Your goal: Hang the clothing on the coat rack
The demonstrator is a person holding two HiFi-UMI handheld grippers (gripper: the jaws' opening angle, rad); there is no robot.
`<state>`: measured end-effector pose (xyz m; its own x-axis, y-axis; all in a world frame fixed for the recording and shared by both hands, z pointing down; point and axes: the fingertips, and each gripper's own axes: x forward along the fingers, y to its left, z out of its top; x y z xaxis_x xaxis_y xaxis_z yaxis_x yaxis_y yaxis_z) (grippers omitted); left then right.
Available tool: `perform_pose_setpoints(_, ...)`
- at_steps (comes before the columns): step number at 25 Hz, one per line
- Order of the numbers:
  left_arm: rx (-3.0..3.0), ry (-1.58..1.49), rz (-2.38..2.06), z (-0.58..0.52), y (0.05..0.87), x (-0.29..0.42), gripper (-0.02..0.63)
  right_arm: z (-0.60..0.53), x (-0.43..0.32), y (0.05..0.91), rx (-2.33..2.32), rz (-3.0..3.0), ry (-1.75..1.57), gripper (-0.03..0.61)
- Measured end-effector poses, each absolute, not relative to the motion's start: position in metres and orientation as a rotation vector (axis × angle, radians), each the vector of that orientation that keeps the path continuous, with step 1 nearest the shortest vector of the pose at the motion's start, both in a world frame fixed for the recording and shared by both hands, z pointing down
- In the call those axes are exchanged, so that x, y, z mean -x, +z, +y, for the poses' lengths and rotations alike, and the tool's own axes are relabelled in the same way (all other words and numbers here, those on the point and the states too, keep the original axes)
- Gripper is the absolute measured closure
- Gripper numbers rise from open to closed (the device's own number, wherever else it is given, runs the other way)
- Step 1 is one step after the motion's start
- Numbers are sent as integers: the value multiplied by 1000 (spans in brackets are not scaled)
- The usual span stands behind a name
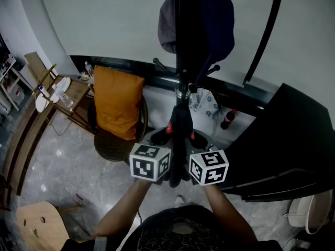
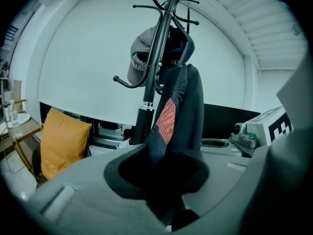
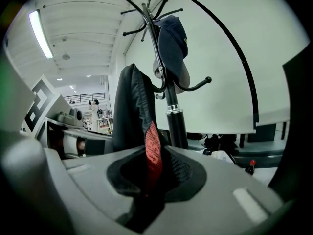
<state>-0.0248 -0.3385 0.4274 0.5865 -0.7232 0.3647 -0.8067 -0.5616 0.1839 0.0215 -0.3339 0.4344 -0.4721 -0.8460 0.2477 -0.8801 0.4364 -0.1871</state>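
The right gripper (image 3: 146, 192) has its jaws closed on the dark garment (image 3: 129, 106): a fold with a strip of red mesh (image 3: 152, 153) runs straight down into the slot between them at the lower centre of the right gripper view. The left gripper (image 2: 166, 199) has its jaws narrowly apart. The same garment (image 2: 188, 106) drops through the gap, and a sliver of light shows beside the cloth at the bottom of the frame.

From both grippers the garment rises, bunched and vertical, to a lower hook of the coat rack (image 2: 149, 97), where it hangs against the black pole. Above it, a grey cap (image 2: 139, 62) sits on a hook left of the pole in the left gripper view; in the right gripper view a dark blue cap (image 3: 173, 43) hangs near the top.

In the head view, the two marker cubes (image 1: 150, 162) (image 1: 208, 166) sit side by side at lower centre, with the garment (image 1: 180, 140) between them. An orange cushion (image 1: 118, 109) rests on a chair to the left, and a bottle (image 1: 227, 119) stands right of the pole.
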Motion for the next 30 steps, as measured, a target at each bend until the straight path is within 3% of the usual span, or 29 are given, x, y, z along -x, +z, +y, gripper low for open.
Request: perform_pose_setpoints(30,-2502,231,-1261,-296,403,38,506,-292,-26,417,-1651,-2530,400,505)
